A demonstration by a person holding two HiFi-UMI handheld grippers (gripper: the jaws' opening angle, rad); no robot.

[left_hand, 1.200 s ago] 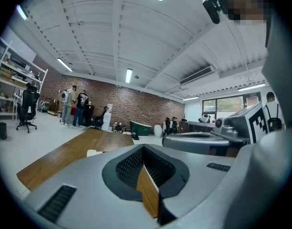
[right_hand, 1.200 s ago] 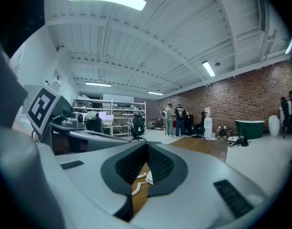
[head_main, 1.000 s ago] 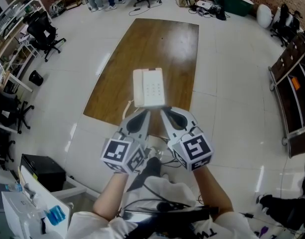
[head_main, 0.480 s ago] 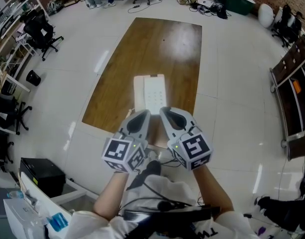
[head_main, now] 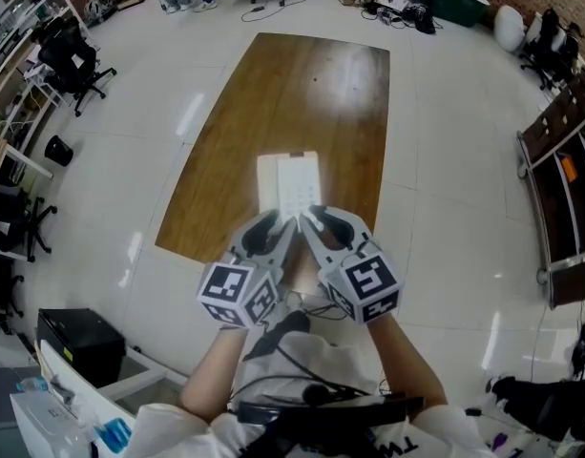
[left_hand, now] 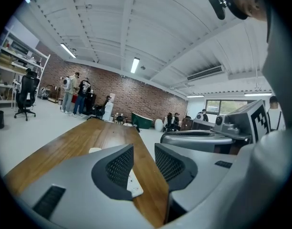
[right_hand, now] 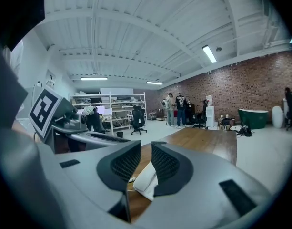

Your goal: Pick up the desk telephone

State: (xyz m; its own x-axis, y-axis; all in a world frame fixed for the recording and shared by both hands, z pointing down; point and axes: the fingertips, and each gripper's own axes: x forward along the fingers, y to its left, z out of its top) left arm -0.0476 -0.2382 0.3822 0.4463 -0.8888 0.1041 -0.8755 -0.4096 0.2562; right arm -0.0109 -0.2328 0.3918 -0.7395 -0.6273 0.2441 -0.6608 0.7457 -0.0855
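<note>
The desk telephone point(head_main: 290, 184) is white, with faint grey dots for keys. It lies on a desk point(head_main: 302, 84) of warm brown wood grain with a glossy sheen, ringed by a floor point(head_main: 445, 160) of off-white tiles. The left tongs point(head_main: 276, 225) and right tongs point(head_main: 314, 219) are light grey with black cross-hatched pads point(left_hand: 119, 168) (both pairs of jaws have just been opening, nothing pinched, the white phone showing beyond the gaps). Their cubes carry black-and-white square markers. At 10 o'clock stand black office chairs point(head_main: 68, 60); at 1 o'clock sits a dark green tub point(head_main: 445, 3). The far wall point(left_hand: 136, 94) is red-brown brick under a white ribbed ceiling point(left_hand: 112, 27).
</note>
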